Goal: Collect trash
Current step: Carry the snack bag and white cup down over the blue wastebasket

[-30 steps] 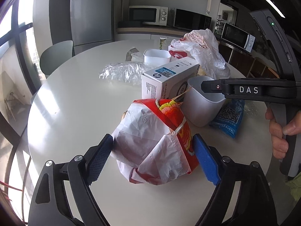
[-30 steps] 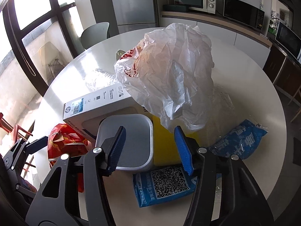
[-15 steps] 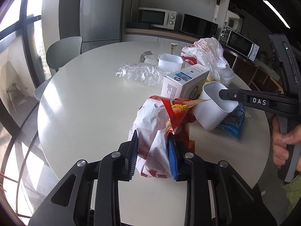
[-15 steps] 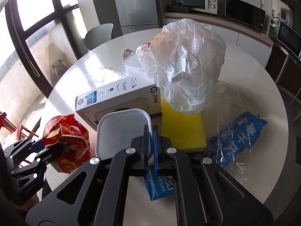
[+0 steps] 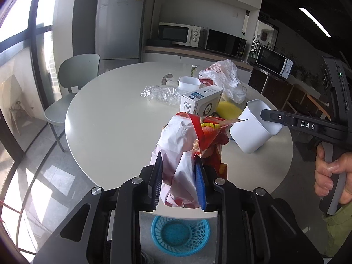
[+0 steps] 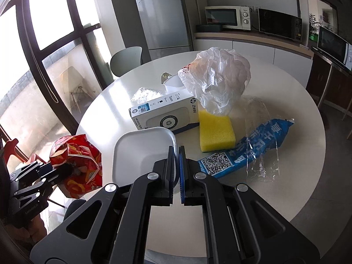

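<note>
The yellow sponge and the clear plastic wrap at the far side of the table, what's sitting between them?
In the left wrist view, the white HP box stands between the yellow sponge and the crumpled clear wrap. The right wrist view agrees.

Left half of round table (image 5: 114, 127) bare, open approach. Right half blocked: HP box (image 6: 164, 115), yellow sponge (image 6: 216, 133), blue wrapper (image 6: 253, 147), plastic bag (image 6: 216, 83).

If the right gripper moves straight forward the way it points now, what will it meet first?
Probably the HP box. The right gripper is shut on the white tub, and the box lies just beyond the tub's far rim, though depth is hard to judge and it may pass above.
</note>
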`<state>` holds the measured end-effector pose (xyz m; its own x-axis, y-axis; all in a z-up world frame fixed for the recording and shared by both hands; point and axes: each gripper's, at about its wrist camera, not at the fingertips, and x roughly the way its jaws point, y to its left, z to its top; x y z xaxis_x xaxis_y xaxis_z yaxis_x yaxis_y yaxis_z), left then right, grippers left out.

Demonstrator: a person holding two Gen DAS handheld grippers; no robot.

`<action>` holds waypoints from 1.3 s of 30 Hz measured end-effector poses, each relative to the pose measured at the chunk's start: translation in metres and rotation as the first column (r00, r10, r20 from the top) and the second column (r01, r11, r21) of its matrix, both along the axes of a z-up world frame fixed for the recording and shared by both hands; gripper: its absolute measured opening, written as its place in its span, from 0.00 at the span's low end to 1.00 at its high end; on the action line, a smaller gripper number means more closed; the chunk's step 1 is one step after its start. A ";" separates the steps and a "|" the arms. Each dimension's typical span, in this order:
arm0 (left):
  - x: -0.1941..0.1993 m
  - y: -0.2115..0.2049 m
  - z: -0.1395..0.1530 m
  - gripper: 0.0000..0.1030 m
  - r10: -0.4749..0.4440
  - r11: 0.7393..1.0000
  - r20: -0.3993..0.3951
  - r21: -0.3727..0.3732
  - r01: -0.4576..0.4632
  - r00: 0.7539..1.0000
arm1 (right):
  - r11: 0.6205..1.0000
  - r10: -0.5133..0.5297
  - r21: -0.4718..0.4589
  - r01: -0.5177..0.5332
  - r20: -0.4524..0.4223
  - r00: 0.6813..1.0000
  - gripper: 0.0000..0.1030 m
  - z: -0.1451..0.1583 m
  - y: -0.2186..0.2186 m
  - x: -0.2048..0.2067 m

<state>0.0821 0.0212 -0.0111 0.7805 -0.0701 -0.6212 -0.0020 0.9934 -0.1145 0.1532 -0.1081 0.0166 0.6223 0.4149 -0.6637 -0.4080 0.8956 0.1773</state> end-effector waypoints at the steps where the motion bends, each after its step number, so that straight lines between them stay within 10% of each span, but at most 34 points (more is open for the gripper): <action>1: -0.006 -0.001 0.000 0.25 -0.003 1.000 0.001 0.000 0.003 1.000 | 1.000 0.002 0.003 -0.002 0.005 1.000 0.04 0.000 -0.003 -0.010; 23: -0.078 -0.023 -0.054 0.25 -0.113 0.993 -0.164 0.000 0.114 0.980 | 0.998 0.032 -0.051 -0.033 -0.013 0.999 0.04 -0.024 -0.043 -0.141; 39: -0.042 -0.023 -0.151 0.25 -0.080 0.997 -0.364 -0.009 0.083 0.928 | 0.995 0.033 -0.087 -0.052 -0.203 0.979 0.04 -0.142 -0.031 -0.126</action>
